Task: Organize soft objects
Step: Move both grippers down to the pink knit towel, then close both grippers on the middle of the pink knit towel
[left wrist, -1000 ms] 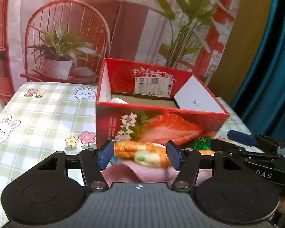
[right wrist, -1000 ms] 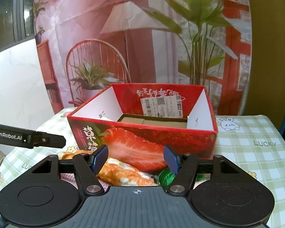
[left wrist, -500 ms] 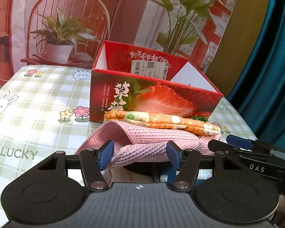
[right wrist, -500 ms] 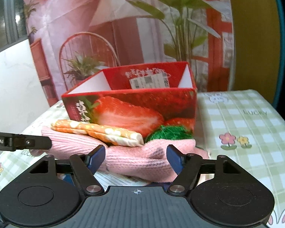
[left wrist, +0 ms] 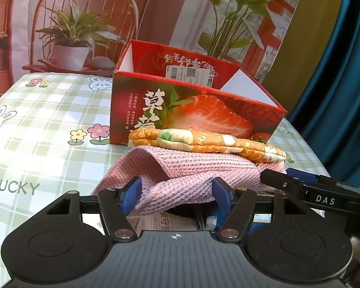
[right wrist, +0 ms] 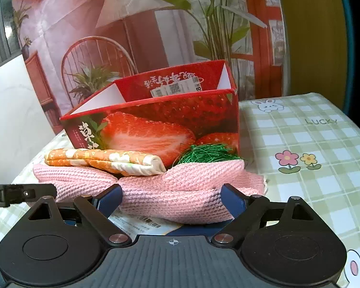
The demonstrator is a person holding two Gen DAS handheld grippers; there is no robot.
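Right, tabletop (left wrist: 43,110) first — green-and-white checked cloth with rabbits, flowers and "LUCKY" print. Red strawberry-print box (left wrist: 192,110) stands on it, open at the top; inner walls white, a barcode label on the far wall.

Directly in front of the box lies the pile of soft things: a pink knitted cloth (right wrist: 180,187) at the bottom, bunched into folds, with a folded orange patterned cloth (left wrist: 211,144) resting on top of it. A green tinsel-like tuft (right wrist: 206,154) sits at the pile's back right edge, against the box front. Under the pink cloth's near edge is some printed packaging (right wrist: 141,222) with a barcode — can't tell what it is.

Left gripper (left wrist: 176,192): jaws have just been opening, a fold of the pink cloth lies between them, blue pads at its sides; whether they still press I can't tell.

Right gripper (right wrist: 172,198): jaws have just been opening wide, released — the near edge of the pink cloth sits between the pads, slack.

Each gripper's finger shows at the edge of the other's view, both low beside the pile.
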